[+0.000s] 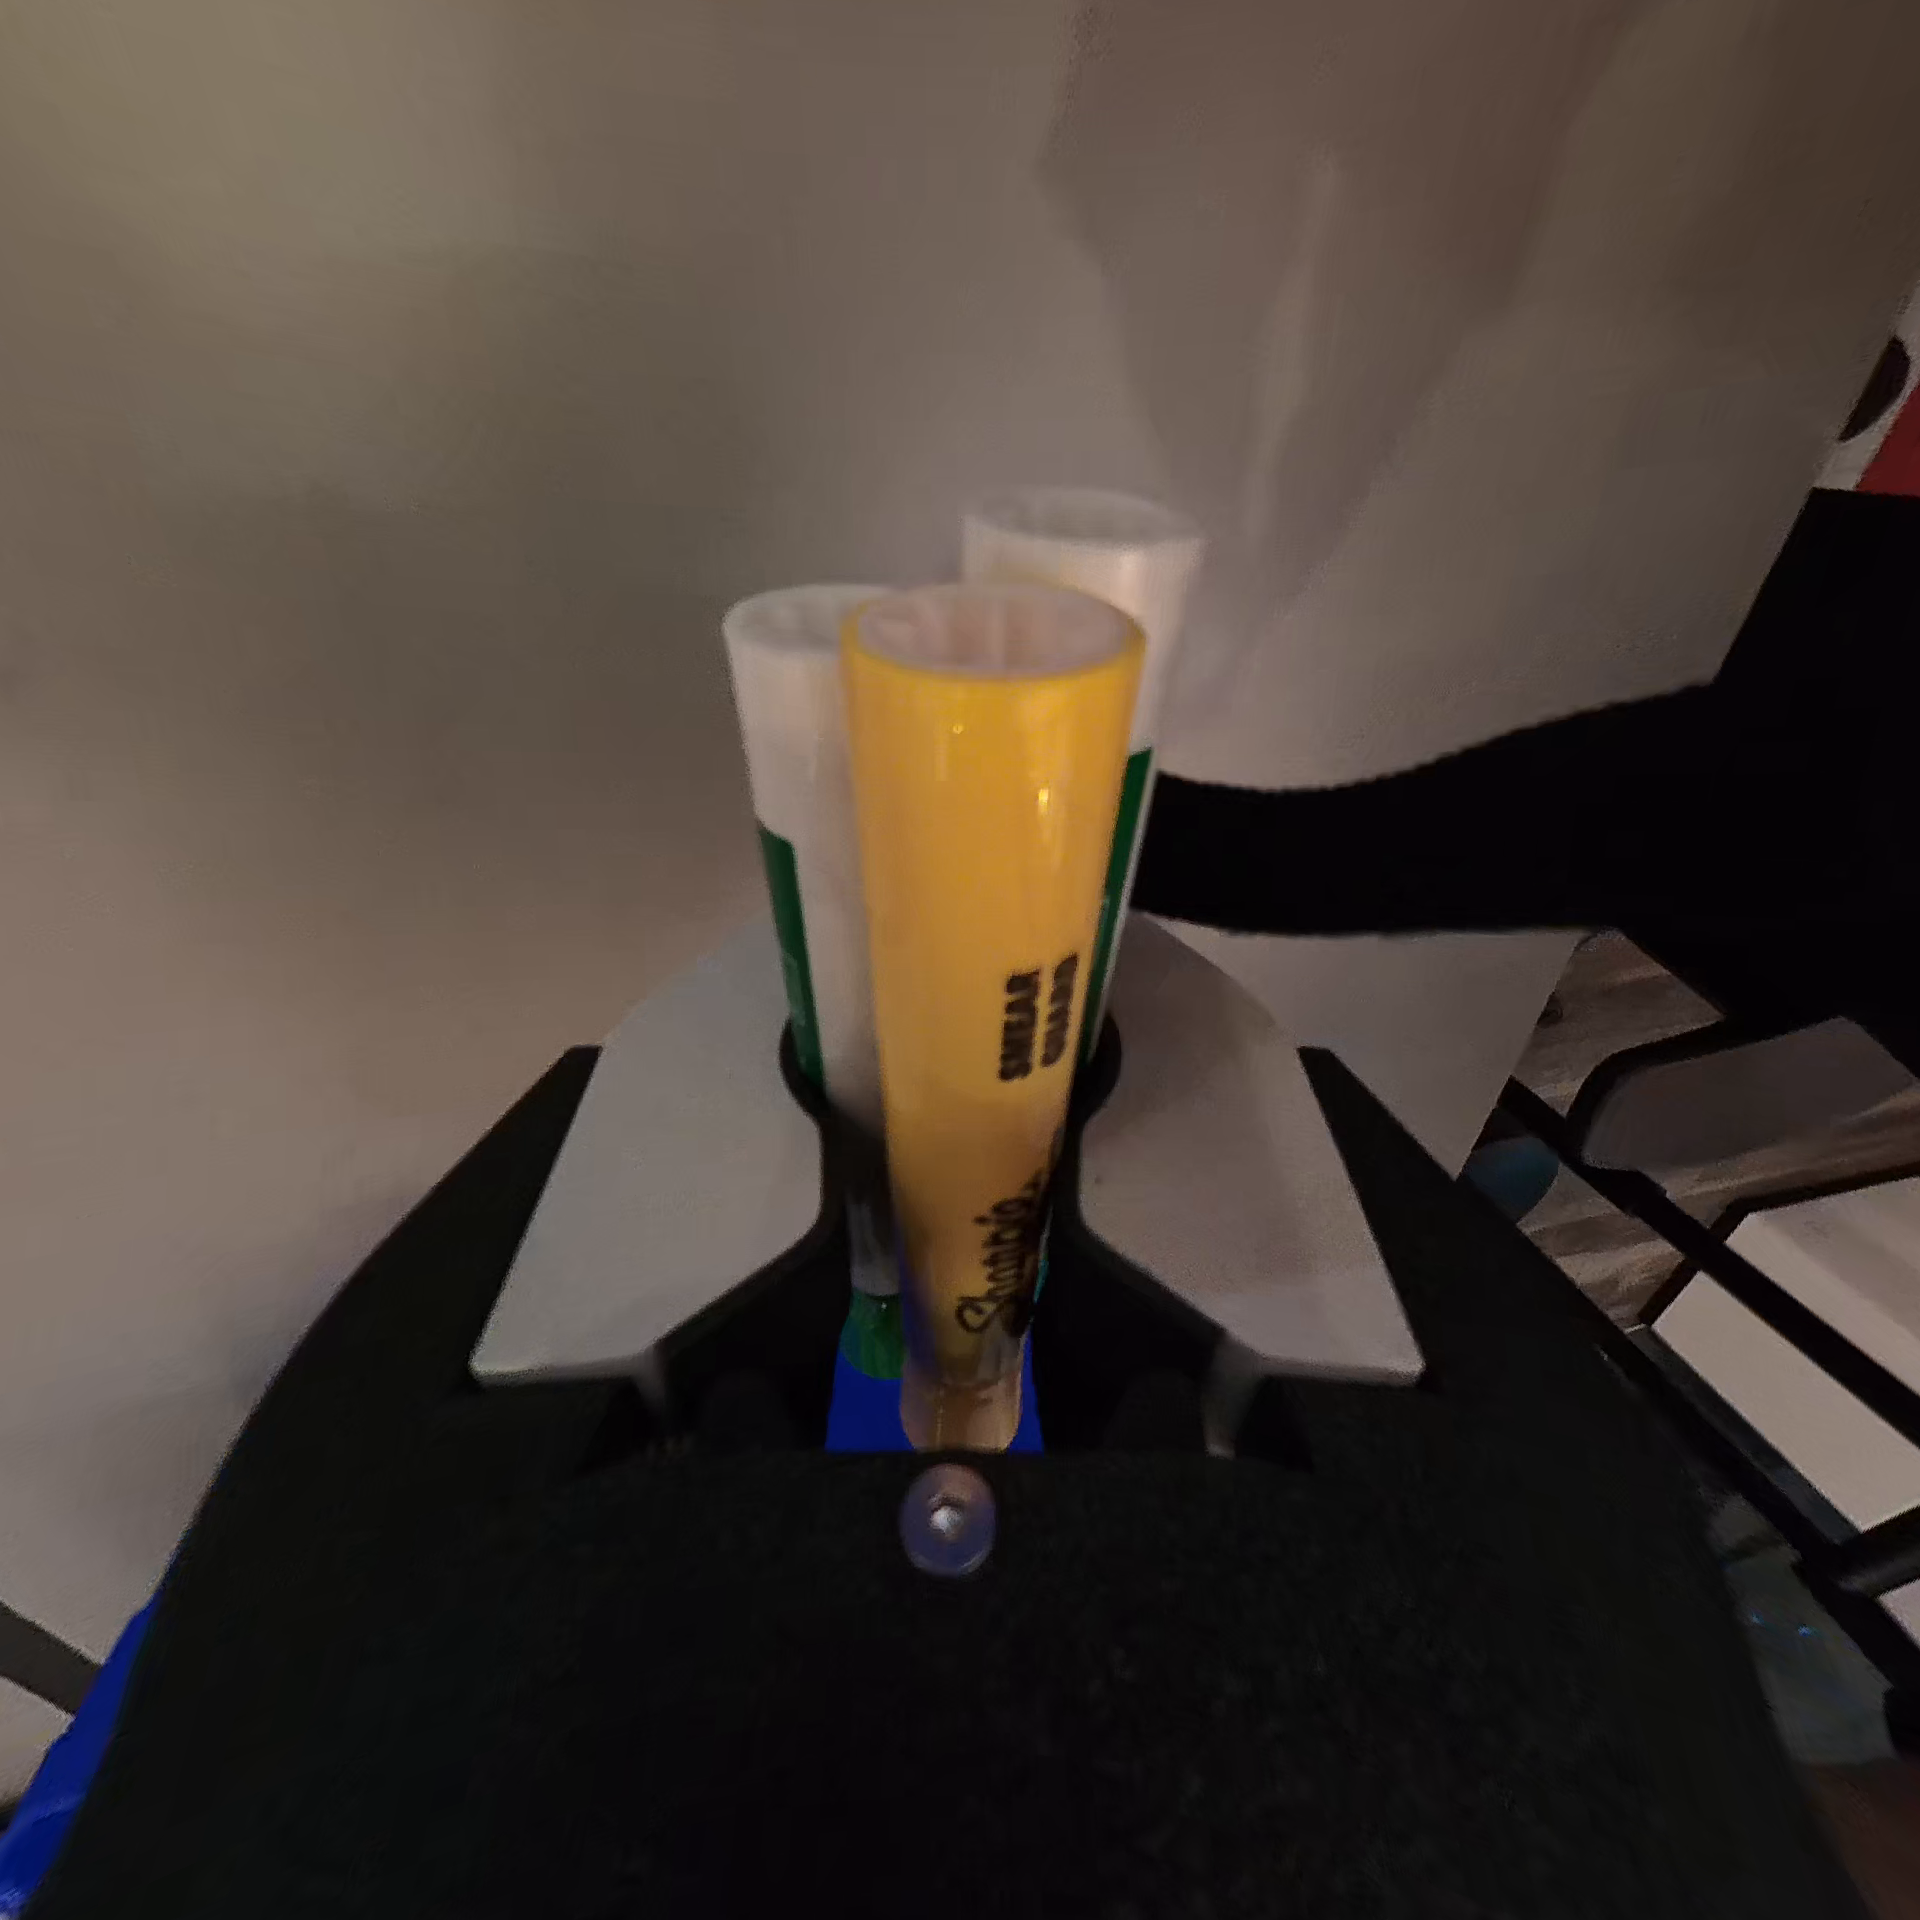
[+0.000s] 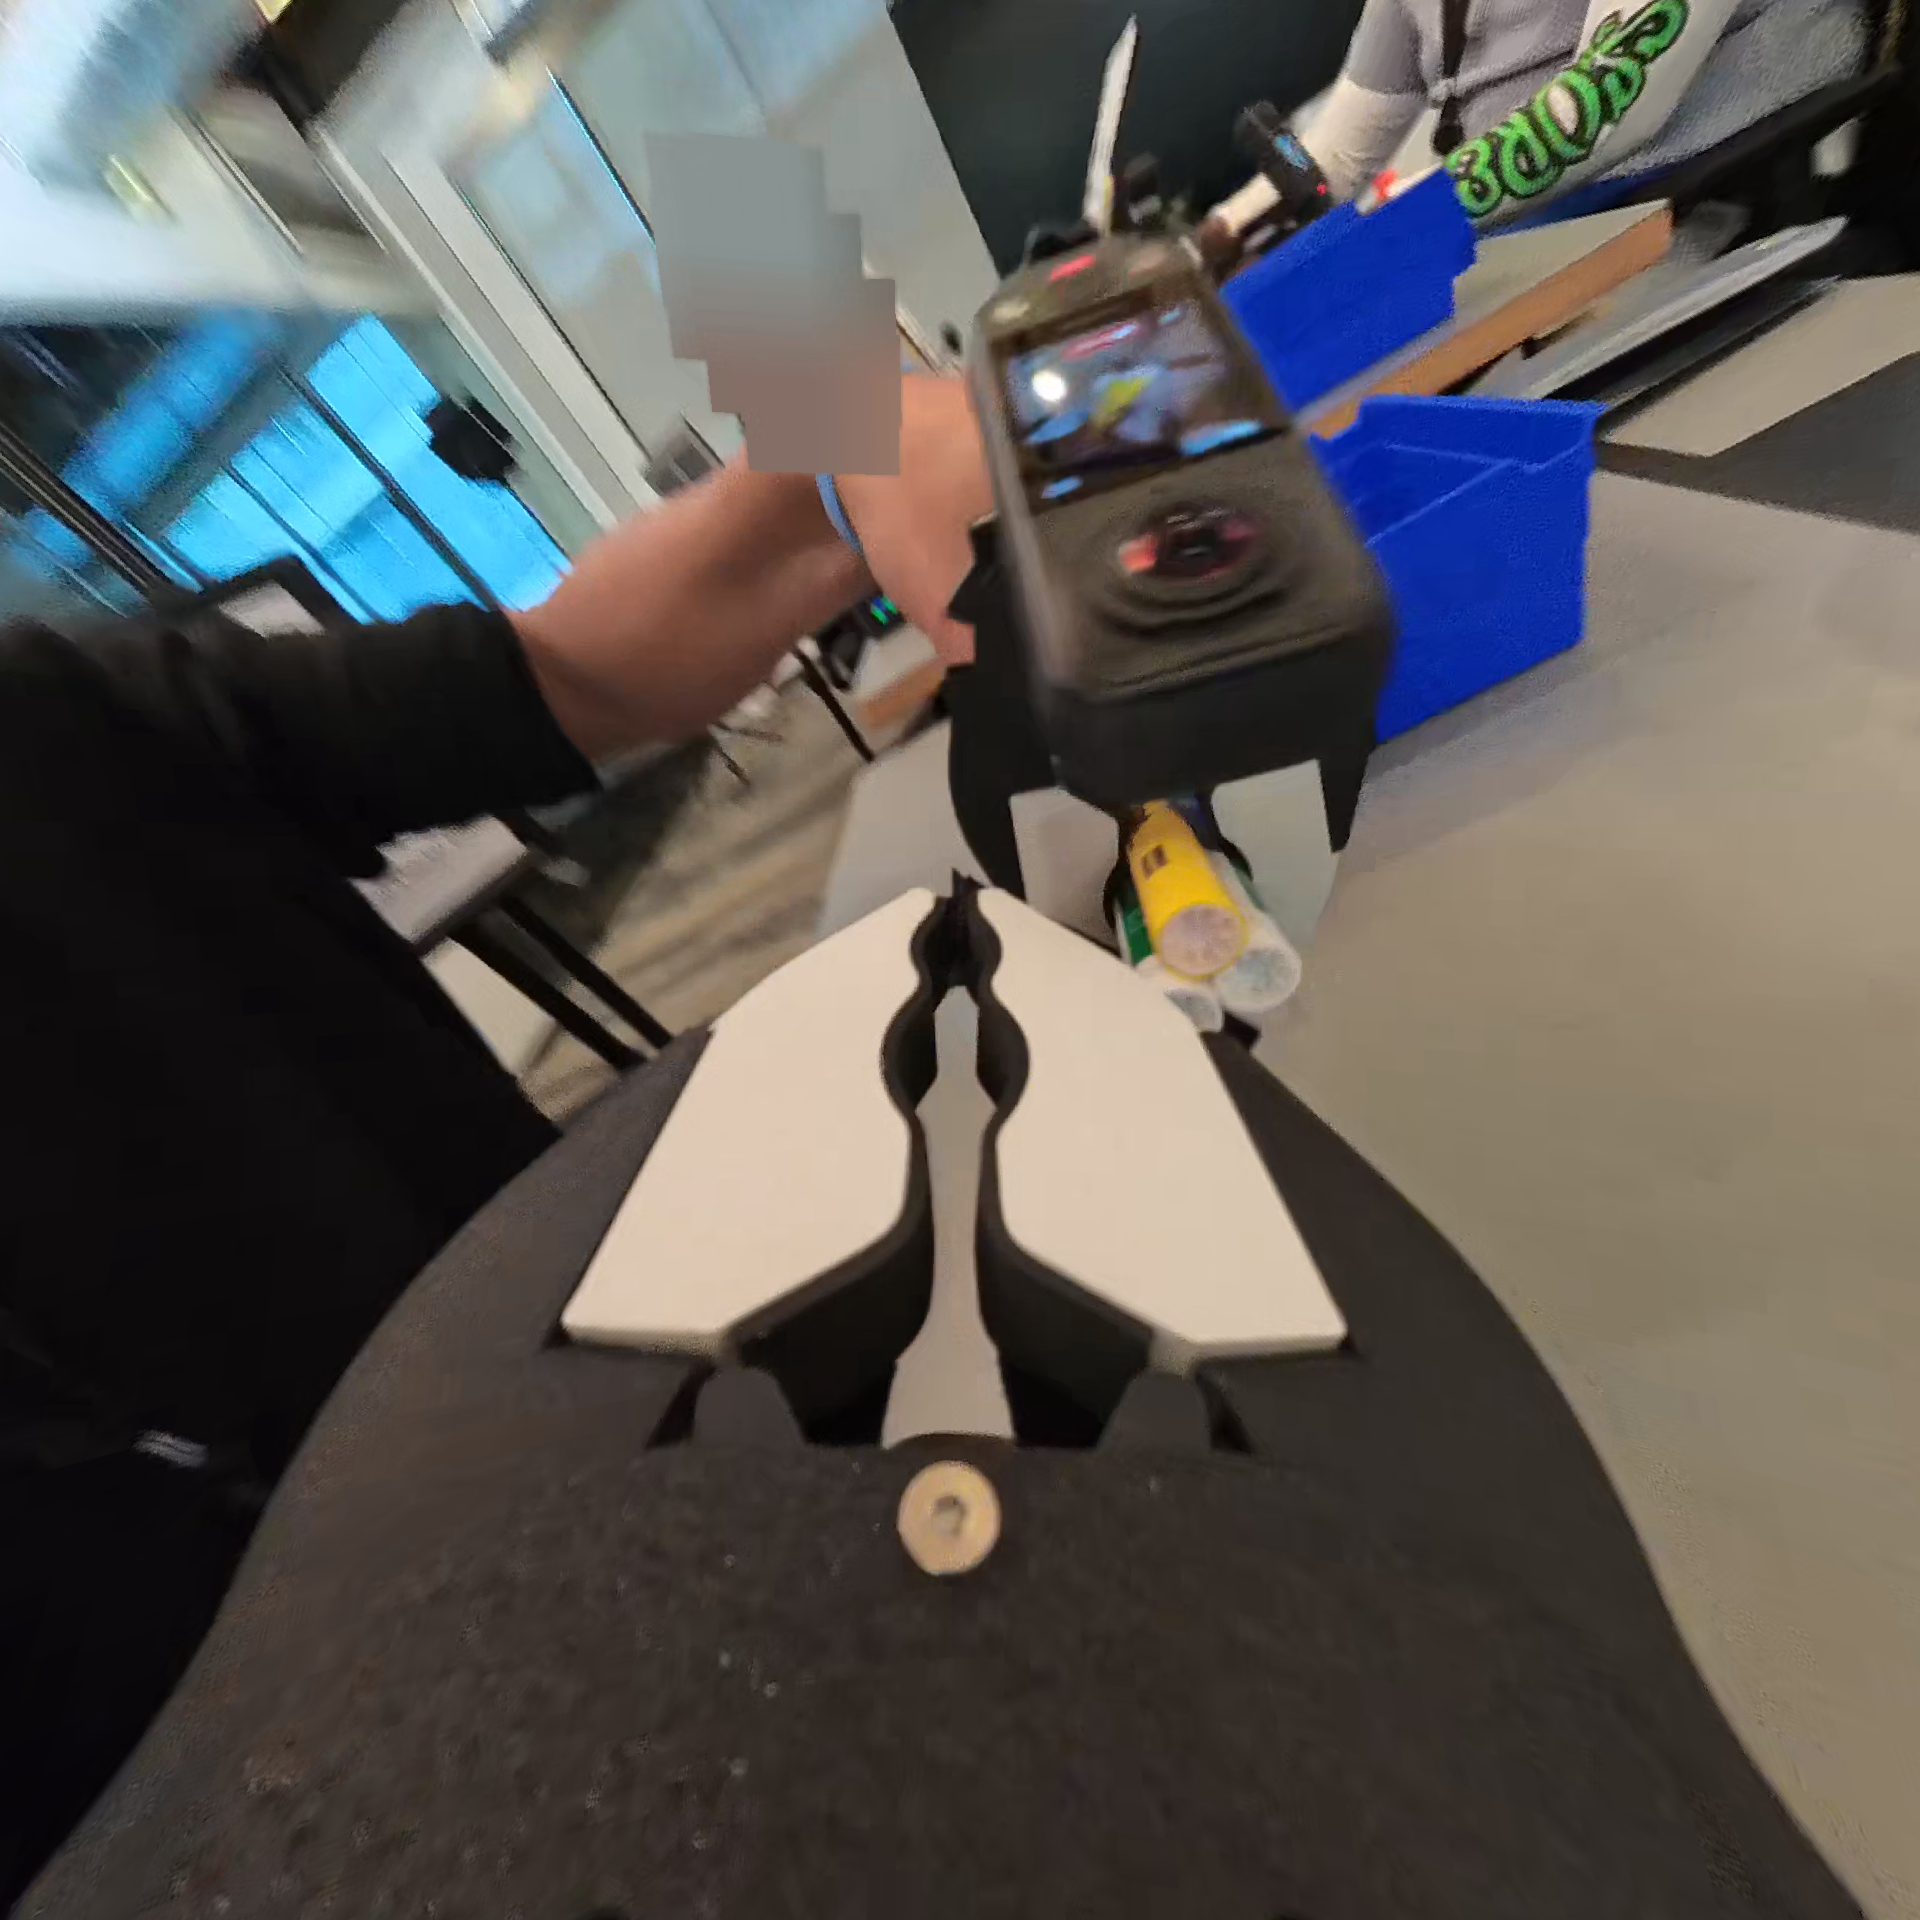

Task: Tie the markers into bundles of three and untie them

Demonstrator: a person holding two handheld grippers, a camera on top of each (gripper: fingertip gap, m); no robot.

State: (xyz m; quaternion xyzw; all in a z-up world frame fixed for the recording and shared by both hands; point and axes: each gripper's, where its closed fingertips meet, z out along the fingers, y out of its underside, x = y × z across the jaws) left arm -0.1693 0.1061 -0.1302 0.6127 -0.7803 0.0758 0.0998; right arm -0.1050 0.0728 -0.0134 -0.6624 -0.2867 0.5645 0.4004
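Left wrist view: left gripper [image 1: 951, 1049] clamps three markers [image 1: 987, 935], the yellow one in front and two white behind, ends pointing forward, likely kept gathered for banding.

Right wrist view: right gripper [image 2: 961, 914] pressed together, empty, just beside the markers [image 2: 1195, 925] over the grey table [image 2: 1558, 1143].

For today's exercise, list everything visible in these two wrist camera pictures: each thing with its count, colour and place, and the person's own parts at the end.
Yellow plastic highlighter marker: one, yellow, front of the bundle clamped in the left gripper.
White plastic markers with green labels: two, white and green, behind the yellow one.
Blue plastic bins: two, blue, on the far tables.
Grey table: one, grey, under the grippers.
Seated person: one, light top, far right.
Left gripper: one, black, camera on top, shut on the bundle.
Right gripper: one, black with white plates, shut, empty.
Forearm: one, black sleeve, holding the left gripper.
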